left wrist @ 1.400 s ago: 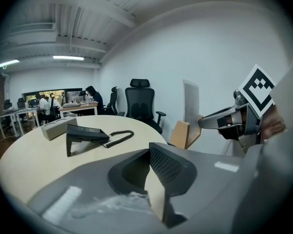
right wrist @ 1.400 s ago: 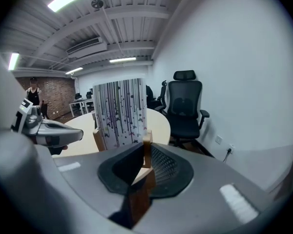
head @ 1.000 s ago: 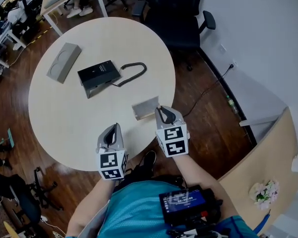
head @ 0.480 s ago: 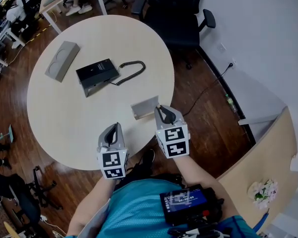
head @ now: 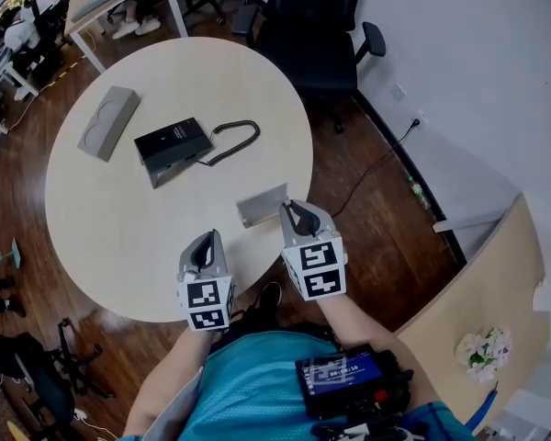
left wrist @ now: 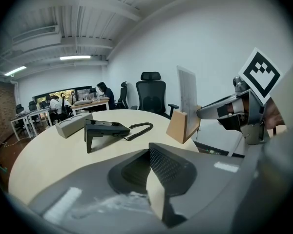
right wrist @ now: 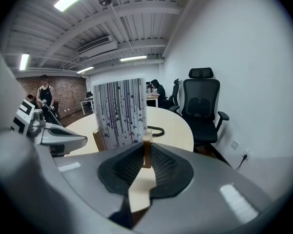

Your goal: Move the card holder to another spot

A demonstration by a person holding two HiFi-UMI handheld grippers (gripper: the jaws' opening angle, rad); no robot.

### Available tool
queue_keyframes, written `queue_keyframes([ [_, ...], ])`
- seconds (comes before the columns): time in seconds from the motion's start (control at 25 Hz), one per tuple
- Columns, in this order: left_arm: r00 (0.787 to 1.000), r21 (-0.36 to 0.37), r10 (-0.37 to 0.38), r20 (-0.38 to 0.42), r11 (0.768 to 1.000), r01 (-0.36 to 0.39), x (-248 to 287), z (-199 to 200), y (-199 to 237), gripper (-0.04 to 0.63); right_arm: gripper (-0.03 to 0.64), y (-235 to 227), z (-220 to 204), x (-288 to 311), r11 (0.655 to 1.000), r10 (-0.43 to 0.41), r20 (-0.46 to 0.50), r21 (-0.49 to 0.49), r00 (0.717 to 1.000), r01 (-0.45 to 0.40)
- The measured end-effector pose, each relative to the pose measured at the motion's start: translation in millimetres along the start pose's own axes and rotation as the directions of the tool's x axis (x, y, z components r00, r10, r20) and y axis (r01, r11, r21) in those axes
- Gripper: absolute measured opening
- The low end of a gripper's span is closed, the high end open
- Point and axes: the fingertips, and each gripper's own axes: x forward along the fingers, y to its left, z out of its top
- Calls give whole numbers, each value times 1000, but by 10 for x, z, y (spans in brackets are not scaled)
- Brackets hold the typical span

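The card holder (head: 260,206), a light wooden block holding an upright striped card (right wrist: 119,113), stands on the round beige table (head: 119,219) near its right front edge. My right gripper (head: 287,209) is shut on the right end of the wooden block (right wrist: 146,147), which sits pinched between the pads. In the left gripper view the holder (left wrist: 183,125) shows at right, with the right gripper's fingers (left wrist: 217,112) against it. My left gripper (head: 205,239) hovers over the table's front edge, left of the holder, shut and holding nothing.
A black desk phone (head: 172,145) with a coiled cord (head: 236,136) lies mid-table, and a grey box (head: 103,122) sits at far left. A black office chair (head: 308,26) stands behind the table. The table's rim runs just below both grippers, with wooden floor around it.
The whole head view has shifted slightly left and down. Both grippers and the card holder keep the same places relative to the table, and the right grip is unchanged.
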Motion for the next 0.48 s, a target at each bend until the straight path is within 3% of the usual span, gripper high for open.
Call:
queue_keyframes([
  [0.48,998,-59,64,-12,996,-65,5,-127,270,15,35,80,-89,182,1000,5,-27,-4,1000,-5],
])
